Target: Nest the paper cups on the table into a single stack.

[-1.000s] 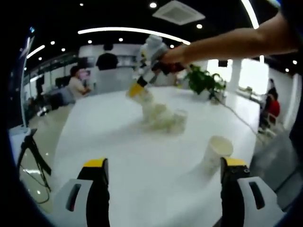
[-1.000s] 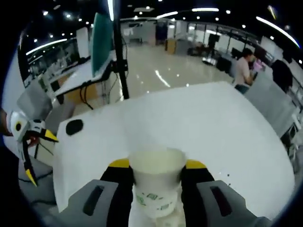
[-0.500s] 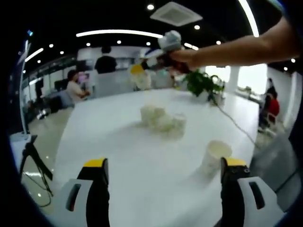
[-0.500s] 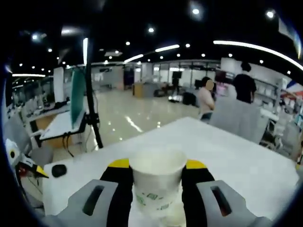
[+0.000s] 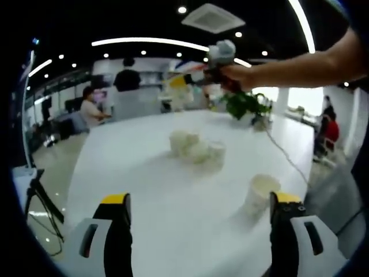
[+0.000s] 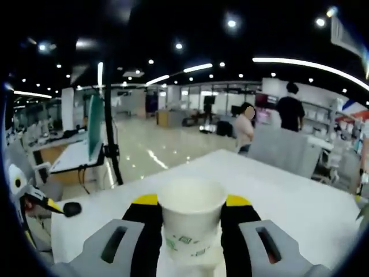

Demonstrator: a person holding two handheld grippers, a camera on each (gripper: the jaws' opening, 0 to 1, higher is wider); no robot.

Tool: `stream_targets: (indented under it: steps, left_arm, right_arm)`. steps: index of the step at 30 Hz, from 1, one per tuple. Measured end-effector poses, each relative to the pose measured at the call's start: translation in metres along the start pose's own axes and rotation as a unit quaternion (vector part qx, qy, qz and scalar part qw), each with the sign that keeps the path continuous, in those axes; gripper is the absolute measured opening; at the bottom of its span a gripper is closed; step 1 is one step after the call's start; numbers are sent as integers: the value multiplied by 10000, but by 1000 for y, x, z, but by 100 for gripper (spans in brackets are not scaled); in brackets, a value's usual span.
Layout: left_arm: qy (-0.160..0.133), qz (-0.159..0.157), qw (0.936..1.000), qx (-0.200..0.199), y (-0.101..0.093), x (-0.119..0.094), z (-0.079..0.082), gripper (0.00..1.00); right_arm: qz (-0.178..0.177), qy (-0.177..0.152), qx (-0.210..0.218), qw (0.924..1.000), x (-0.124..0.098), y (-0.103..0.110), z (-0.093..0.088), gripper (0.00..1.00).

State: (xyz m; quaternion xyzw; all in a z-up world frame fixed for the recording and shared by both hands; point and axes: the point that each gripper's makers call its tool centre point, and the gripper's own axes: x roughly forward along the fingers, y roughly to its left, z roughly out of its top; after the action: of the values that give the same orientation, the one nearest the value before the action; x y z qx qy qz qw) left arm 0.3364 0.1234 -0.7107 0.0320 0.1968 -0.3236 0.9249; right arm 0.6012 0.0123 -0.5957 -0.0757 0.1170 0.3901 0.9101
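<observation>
My right gripper (image 6: 192,214) clamps a white paper cup (image 6: 192,222) upright between its jaws, raised for nesting. My left gripper (image 5: 197,214) hangs open, a lone white cup (image 5: 260,195) by its right jaw, clustered cups (image 5: 196,147) beyond.

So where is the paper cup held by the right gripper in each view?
Left gripper view: the held paper cup sits upper centre, at the tip of the right gripper, above the white table.
Right gripper view: the same cup is bottom centre, clamped.
Shared landmark: the seated person.
</observation>
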Motion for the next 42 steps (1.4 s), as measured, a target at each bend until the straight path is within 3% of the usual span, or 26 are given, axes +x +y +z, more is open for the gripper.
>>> stream_targets:
  steps: [19, 42]
  left_arm:
    - [-89, 28, 9998, 202, -3, -1, 18, 99]
    - [-120, -16, 9999, 65, -16, -7, 20, 99]
  right_arm:
    - [26, -322, -36, 9995, -46, 22, 6, 36]
    - [124, -851, 18, 9963, -84, 57, -6, 34]
